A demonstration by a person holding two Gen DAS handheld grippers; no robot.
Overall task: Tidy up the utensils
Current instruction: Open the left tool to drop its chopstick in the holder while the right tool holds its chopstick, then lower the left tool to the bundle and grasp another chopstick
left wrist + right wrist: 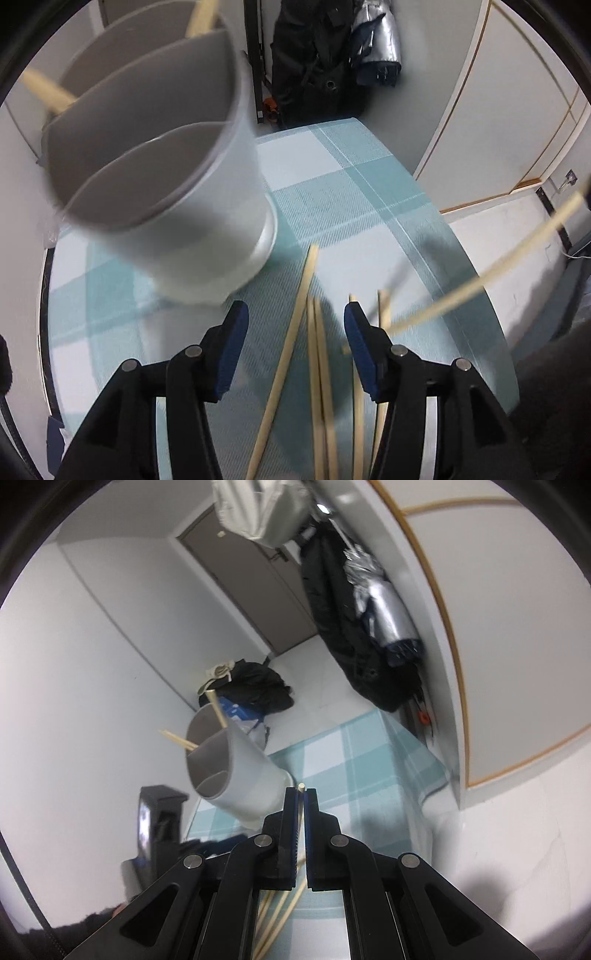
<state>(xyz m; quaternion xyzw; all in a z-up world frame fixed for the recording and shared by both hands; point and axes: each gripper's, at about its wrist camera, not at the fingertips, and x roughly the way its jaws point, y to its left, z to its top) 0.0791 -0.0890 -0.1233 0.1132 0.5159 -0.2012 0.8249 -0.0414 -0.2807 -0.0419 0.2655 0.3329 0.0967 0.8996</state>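
Checked cloth (351,177): chopsticks (317,369) lie lengthwise between spread left fingers (236,325); right fingers (291,812) pinch one chopstick (301,794).

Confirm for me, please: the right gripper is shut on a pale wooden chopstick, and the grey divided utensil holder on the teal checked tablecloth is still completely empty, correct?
Not quite. The grey divided utensil holder is not empty: pale wooden chopsticks already stick out of its far compartments, as the right wrist view shows. The rest holds: the right gripper is shut on a pale wooden chopstick, and the holder stands on the teal checked tablecloth.
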